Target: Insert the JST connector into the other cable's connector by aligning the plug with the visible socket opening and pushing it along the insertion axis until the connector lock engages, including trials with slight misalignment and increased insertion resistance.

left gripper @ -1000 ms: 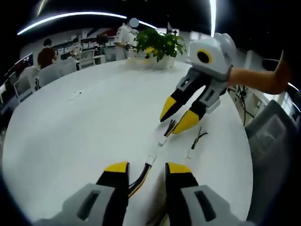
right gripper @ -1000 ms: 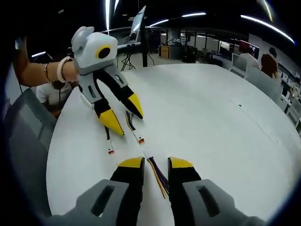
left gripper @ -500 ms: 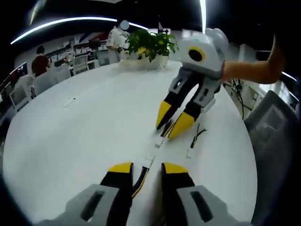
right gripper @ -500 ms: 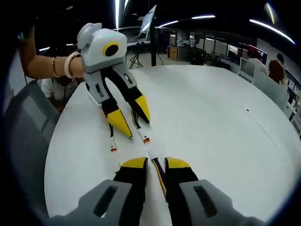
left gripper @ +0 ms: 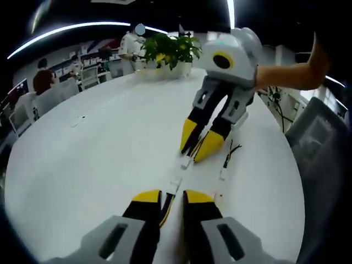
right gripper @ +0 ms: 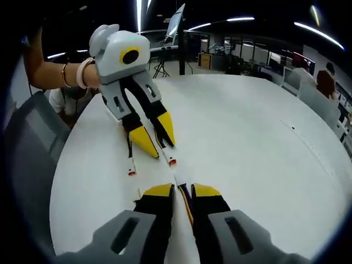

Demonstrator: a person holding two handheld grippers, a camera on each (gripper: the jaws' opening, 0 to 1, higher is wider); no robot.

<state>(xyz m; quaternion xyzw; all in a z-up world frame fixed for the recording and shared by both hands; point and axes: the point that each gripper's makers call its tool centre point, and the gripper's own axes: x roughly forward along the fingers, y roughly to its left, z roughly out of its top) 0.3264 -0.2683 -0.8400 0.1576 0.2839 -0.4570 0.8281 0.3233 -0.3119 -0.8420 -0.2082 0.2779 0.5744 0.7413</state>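
**Both cables gripped, connectors facing each other across a short gap**

In the left gripper view, my left gripper (left gripper: pixel 171 199) rises from the bottom with its yellow-tipped jaws drawn close on the wires of the near cable (left gripper: pixel 165 209). That cable's white connector (left gripper: pixel 175 185) lies just ahead of the tips on the white table (left gripper: pixel 93 154). A little farther on sits the other cable's connector (left gripper: pixel 187 163), with the right gripper (left gripper: pixel 197 147) angled down over it from the upper right, jaws nearly together on the dark and yellow wires just behind it. A spare cable (left gripper: pixel 226 162) lies just beside, to the right, untouched. A potted plant (left gripper: pixel 171 50) stands at the far edge of the table.

In the right gripper view the same pair appears mirrored: the left gripper (right gripper: pixel 155 142) comes down from the upper left, held by a hand with a bracelet at the wrist (right gripper: pixel 82 73), and the red-tipped connector (right gripper: pixel 171 161) sits just past its tips. My right gripper (right gripper: pixel 181 193) is closed on its multicoloured wires at the bottom.

My judgement: the two housings look roughly in line but apart, so this is the alignment step. I would square the plug to the socket opening first, hold close behind each housing so the wires don't buckle, then push straight along the axis, easing off and re-aligning if resistance rises before the lock catches.
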